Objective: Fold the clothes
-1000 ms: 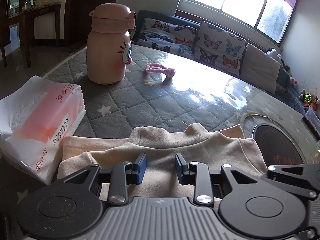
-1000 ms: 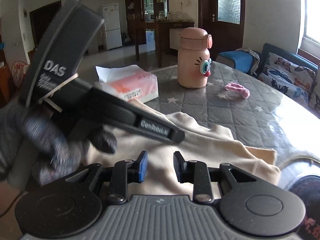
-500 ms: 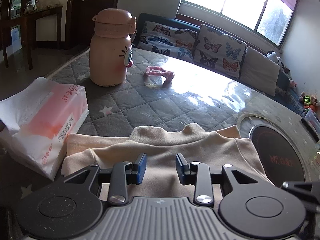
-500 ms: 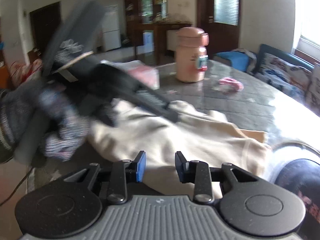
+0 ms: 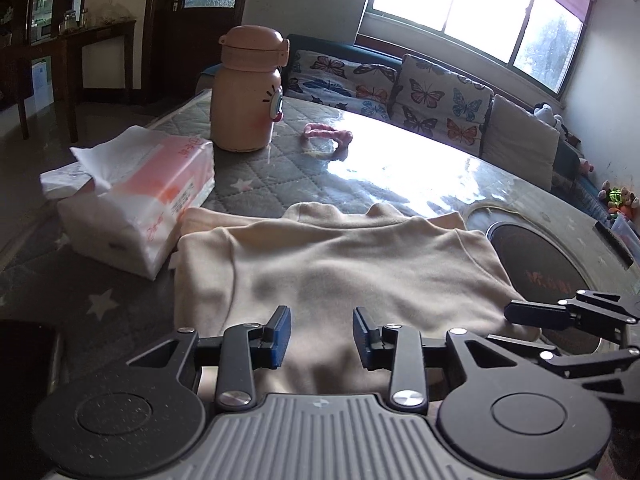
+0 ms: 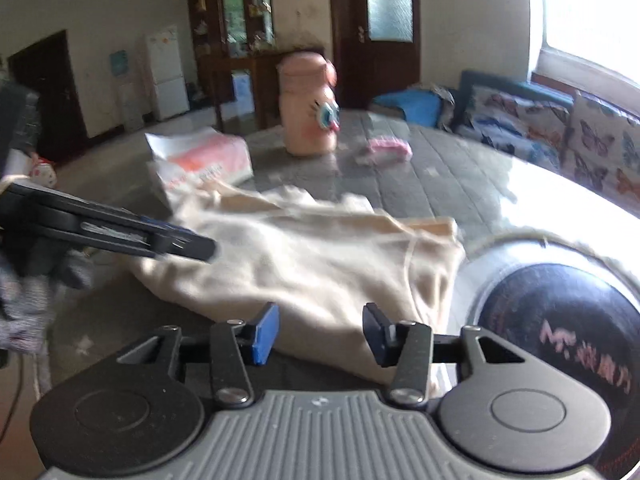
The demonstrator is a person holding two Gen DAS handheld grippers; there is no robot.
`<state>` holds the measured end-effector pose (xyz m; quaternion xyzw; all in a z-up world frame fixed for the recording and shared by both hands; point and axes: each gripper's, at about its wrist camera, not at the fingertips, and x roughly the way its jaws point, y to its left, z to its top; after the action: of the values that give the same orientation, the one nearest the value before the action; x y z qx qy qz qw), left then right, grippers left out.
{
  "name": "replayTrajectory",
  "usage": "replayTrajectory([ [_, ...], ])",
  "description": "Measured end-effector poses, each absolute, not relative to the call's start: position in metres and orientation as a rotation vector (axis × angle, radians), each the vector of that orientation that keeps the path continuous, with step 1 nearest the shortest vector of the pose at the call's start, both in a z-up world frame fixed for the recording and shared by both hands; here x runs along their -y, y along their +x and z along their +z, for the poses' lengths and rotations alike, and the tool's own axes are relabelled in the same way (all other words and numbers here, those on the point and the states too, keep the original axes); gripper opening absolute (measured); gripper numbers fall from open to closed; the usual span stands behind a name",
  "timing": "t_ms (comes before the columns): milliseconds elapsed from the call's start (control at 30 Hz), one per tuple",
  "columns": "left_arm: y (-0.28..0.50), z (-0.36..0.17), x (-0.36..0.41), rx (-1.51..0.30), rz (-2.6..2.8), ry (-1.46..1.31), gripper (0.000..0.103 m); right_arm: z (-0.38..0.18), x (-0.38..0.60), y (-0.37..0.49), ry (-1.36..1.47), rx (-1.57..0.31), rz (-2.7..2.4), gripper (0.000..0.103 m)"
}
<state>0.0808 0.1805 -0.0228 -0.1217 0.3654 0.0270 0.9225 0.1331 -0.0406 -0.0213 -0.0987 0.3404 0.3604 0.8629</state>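
Both the left gripper (image 5: 321, 336) and right gripper (image 6: 319, 334), jaws just widened and empty, hover before the cream garment (image 5: 340, 264); each should pinch a near hem corner squarely.

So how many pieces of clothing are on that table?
1 that I can see: a cream-coloured soft top lying folded on the grey quilted table cover, beside the white and pink tissue pack. Its layers could hide another.

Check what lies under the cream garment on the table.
The cream garment rests on the grey quilted table cover; its right edge reaches the round dark hob set in the table. Whatever lies beneath the fabric itself is covered.
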Motion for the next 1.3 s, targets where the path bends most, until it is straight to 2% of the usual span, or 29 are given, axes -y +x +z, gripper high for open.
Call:
replayTrajectory([
  [167, 0.066, -0.021, -0.183, -0.741, 0.059, -0.250, 0.042, -0.019, 0.051, 0.132, -0.162, -0.700, 0.738, 0.052],
  [433, 0.058, -0.023, -0.188, -0.758, 0.074, -0.270, 0.042, -0.023, 0.056, 0.139, -0.115, -0.728, 0.719, 0.054],
  [500, 0.055, -0.020, -0.186, -0.752, 0.073, -0.265, 0.045, -0.020, 0.057, 0.134, -0.113, -0.716, 0.721, 0.062],
  [767, 0.037, -0.011, -0.171, -0.724, 0.087, -0.204, 0.066, -0.015, 0.060, 0.120, -0.098, -0.693, 0.701, 0.075],
  [900, 0.026, -0.009, -0.165, -0.712, 0.086, -0.187, 0.073, -0.013, 0.063, 0.109, -0.097, -0.675, 0.692, 0.081],
  [1033, 0.013, -0.006, -0.156, -0.690, 0.063, -0.164, 0.089, -0.008, 0.065, 0.096, -0.098, -0.654, 0.688, 0.090],
  [1133, 0.003, -0.003, -0.149, -0.668, 0.049, -0.157, 0.095, -0.003, 0.066, 0.083, -0.106, -0.626, 0.680, 0.093],
  [1233, -0.010, 0.002, -0.142, -0.642, 0.049, -0.142, 0.103, 0.001, 0.070, 0.070, -0.103, -0.601, 0.671, 0.102],
  [1300, -0.017, 0.004, -0.139, -0.633, 0.054, -0.136, 0.103, 0.003, 0.072, 0.061, -0.099, -0.582, 0.667, 0.103],
])
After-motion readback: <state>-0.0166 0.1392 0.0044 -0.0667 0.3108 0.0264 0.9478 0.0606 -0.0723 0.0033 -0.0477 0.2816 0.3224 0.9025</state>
